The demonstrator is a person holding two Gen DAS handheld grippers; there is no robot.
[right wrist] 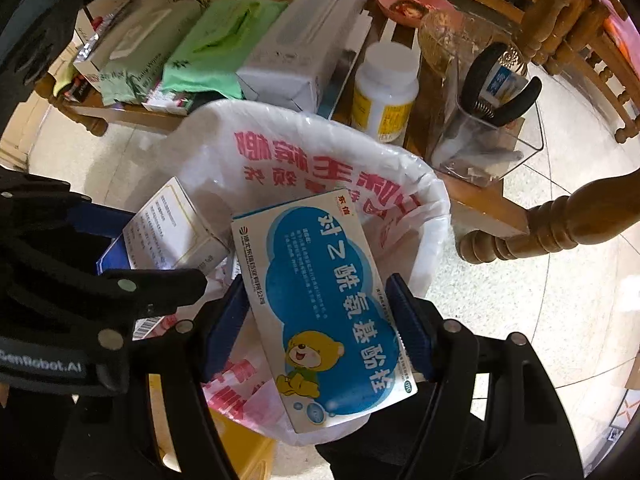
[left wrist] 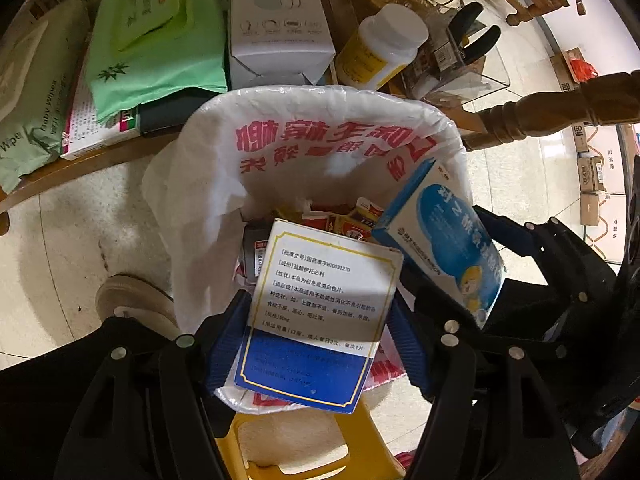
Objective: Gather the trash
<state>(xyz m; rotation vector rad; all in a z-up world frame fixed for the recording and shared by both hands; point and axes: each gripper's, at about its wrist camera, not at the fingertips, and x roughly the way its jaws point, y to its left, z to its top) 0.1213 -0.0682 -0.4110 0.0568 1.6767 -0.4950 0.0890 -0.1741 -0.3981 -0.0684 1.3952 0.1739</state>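
1. Our left gripper (left wrist: 316, 344) points steeply down over the lined trash bin (left wrist: 192, 184), its jaws clamped on the sides of a white-and-blue medicine box (left wrist: 320, 304) with a gold border and printed text.
2. Our right gripper (right wrist: 320, 328) hangs just beside it, jaws closed on a blue-and-white medicine box (right wrist: 320, 300) that carries a cartoon bear.
3. In the left wrist view the bear box (left wrist: 440, 236) shows at the right, tilted over the bin's rim; in the right wrist view the gold-bordered box (right wrist: 176, 232) shows at the left, held in the other gripper (right wrist: 120, 280).
4. Both boxes sit above the bin's mouth, not yet inside. The white plastic liner (right wrist: 304, 148) bears red characters, and red and yellow packets (left wrist: 344, 220) already lie at the bottom.
5. Behind the bin a low wooden worktop (left wrist: 100, 164) carries a green wipes pack (left wrist: 156, 40), a pale baby wipes pack (left wrist: 32, 92), a long white carton (left wrist: 276, 20) and a white bottle with a yellow label (left wrist: 380, 48).
6. A clear plastic holder (right wrist: 492, 136) with black-handled pliers (right wrist: 500, 92) stands to the right of the bottle.
7. The bin rests on a yellow stool (left wrist: 288, 448) on the tiled floor (left wrist: 60, 248).
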